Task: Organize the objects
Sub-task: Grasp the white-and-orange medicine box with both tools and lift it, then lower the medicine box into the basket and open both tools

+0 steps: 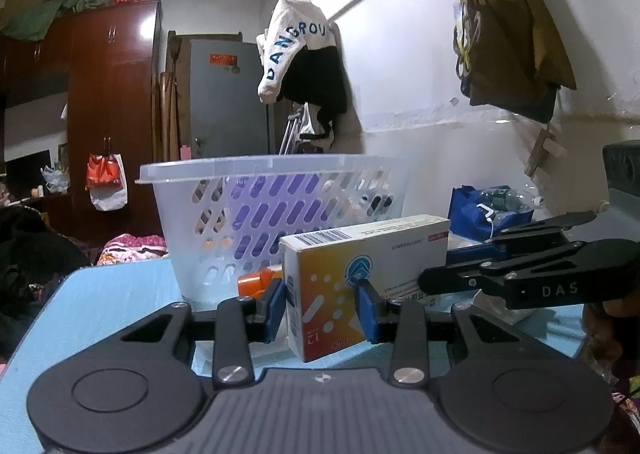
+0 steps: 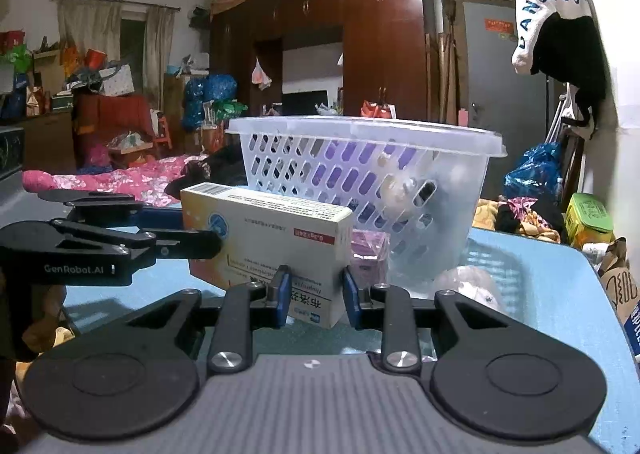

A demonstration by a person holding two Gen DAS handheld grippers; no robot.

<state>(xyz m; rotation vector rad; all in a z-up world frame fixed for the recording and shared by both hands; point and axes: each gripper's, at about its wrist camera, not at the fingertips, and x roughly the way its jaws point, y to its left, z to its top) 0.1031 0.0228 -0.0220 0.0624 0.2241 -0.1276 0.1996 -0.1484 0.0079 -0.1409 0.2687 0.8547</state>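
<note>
Both grippers are grasping one box [image 1: 360, 266], each at an opposite end: the left gripper [image 1: 322, 308] is clamping the orange-and-white end, the right gripper [image 2: 316, 296] the white end. The box is sitting just in front of the basket [image 2: 440, 189] on the blue worktop [image 1: 100, 302]. An orange item [image 1: 256, 281] is lying at the basket's foot.

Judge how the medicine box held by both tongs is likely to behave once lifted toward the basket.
The medicine box looks like thin cardboard, so probably light, though it may dent under the pads. Left tongs and right tongs pinch opposite ends, so it should stay level. Its glossy faces could slip.
</note>
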